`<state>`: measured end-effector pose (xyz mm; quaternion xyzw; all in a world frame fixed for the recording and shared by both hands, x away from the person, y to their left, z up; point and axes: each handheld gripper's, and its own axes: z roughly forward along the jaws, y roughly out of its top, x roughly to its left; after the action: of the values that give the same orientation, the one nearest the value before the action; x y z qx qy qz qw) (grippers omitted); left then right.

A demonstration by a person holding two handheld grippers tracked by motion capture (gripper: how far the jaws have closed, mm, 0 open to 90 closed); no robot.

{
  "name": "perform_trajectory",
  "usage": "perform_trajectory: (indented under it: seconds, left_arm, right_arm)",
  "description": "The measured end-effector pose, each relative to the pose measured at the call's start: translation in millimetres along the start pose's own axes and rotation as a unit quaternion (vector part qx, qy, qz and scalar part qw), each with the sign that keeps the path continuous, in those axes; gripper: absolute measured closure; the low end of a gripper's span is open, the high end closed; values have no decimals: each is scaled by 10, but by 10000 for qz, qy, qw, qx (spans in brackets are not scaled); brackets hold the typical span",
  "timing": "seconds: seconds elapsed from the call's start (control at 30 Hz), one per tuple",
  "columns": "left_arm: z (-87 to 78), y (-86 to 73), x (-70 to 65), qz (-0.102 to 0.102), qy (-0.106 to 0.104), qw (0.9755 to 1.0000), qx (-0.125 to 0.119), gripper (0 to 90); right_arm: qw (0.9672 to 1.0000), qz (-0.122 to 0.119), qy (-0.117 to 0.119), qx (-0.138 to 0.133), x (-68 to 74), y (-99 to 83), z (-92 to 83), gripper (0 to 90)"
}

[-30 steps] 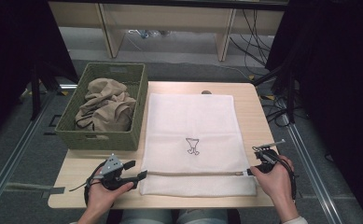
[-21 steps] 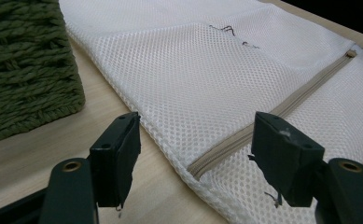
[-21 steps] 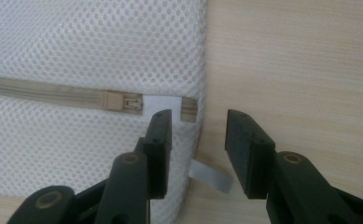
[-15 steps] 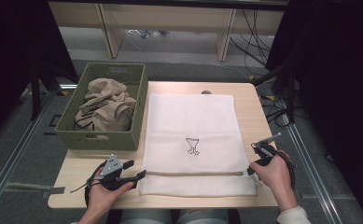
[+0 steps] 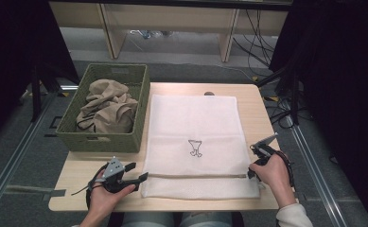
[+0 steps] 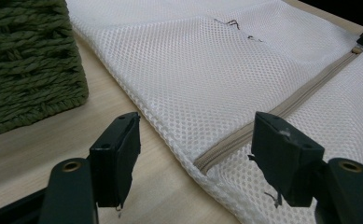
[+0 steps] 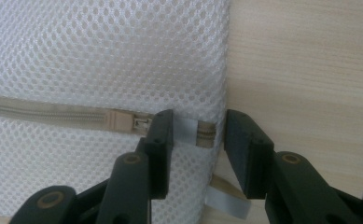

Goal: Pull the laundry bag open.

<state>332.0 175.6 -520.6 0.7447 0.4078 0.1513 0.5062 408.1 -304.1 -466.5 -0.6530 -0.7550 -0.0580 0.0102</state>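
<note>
The mesh bag point(image 5: 196, 146) lies flat on the table point(image 5: 257, 101), zipper point(image 6: 282, 105) shut, with its slider point(image 7: 123, 122) near the right edge. The right gripper point(image 7: 195, 135) is open around the zipper's end tab, gripping nothing; closing there would likely pinch tab and mesh rather than the slider, so a pull would drag the bag. The left gripper point(image 6: 198, 149) is open too, straddling the zipper's left end. Unpinned there, the bag could bunch or slide toward the basket point(image 5: 101, 137).
</note>
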Motion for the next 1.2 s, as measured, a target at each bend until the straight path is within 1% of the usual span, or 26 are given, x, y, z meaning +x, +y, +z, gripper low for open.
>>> perform_trajectory:
  seconds: [0.03,0.07,0.13,0.17,0.2,0.23,0.27,0.3,0.33,0.37,0.4,0.43,0.47,0.53,0.57,0.67,0.7,0.83,0.87,0.93,0.97,1.03,1.07,1.1,1.13,1.2]
  left_arm:
    - [3,-1,-1,-21,-25,10000,-12,326]
    - [-2,0,5,36,-1,10000,20,328]
    - [0,0,12,63,-27,10000,24,330]
    - [2,-2,2,-16,-16,10000,-9,330]
    - [2,-2,2,-16,-16,10000,-9,330]
    - [-3,-1,6,1,3,10000,16,331]
    - [-3,-1,6,1,3,10000,16,332]
    - [3,-2,3,-23,-15,10000,-22,332]
    - [3,-2,3,-23,-15,10000,-22,332]
    - [6,-2,-3,-41,-22,10000,-39,332]
    - [3,-2,-1,-19,-13,10000,-18,332]
    - [3,-3,-1,-9,-7,10000,-13,332]
    - [3,-3,-1,-9,-7,10000,-13,332]
    - [3,-2,1,3,-6,10000,-5,332]
    - [5,-2,-1,-14,-13,10000,-17,332]
    - [3,-1,2,4,-7,10000,-13,332]
    - [5,-3,3,-31,-7,10000,-21,332]
    - [4,-2,4,-33,1,10000,-20,332]
    - [4,-1,4,-33,1,10000,-22,333]
    - [7,2,-2,-46,-5,10000,-50,334]
    - [6,4,2,-24,-17,10000,-49,334]
    - [-3,15,9,81,-6,10000,-31,336]
    - [0,25,-10,-23,-25,9999,-96,338]
    - [0,25,-10,-23,-25,9999,-96,342]
    - [-13,43,-8,90,-6,9999,-65,342]
    - [-11,69,-32,63,-58,9999,-134,350]
  right_arm:
    - [9999,46,0,93,24,16,13,629]
    - [9999,116,-24,-93,40,15,38,631]
    - [9999,140,-82,36,53,27,29,632]
    - [9999,-35,-40,144,36,31,15,635]
    - [9999,-35,-40,144,36,31,15,635]
    - [9997,-213,-72,-33,14,40,41,638]
    - [9997,-213,-72,-33,14,40,41,638]
    - [9998,153,5,127,54,42,27,642]
    - [9998,153,5,127,54,42,27,642]
    - [9995,303,-52,9,74,41,52,643]
    - [9999,99,-82,-47,40,39,69,644]
    - [9995,245,-54,170,58,52,38,643]
    - [9999,141,-14,69,41,48,52,643]
    - [9998,157,1,102,55,51,43,632]
    - [9999,31,-3,150,36,53,34,629]
    - [9997,172,11,163,50,52,34,639]
    - [10000,30,-4,89,41,56,43,690]
    - [9996,105,146,225,64,53,24,782]
    - [10000,62,70,-14,70,48,61,792]
    - [9998,73,57,190,105,55,27,817]
    - [9999,-135,27,-91,90,48,57,822]
    - [9997,-235,-19,41,82,49,49,829]
    - [9996,222,-45,158,154,43,33,834]
    - [9997,240,10,2,150,30,45,835]
    - [9997,240,10,2,150,30,45,835]
    - [9998,136,75,147,103,46,23,836]
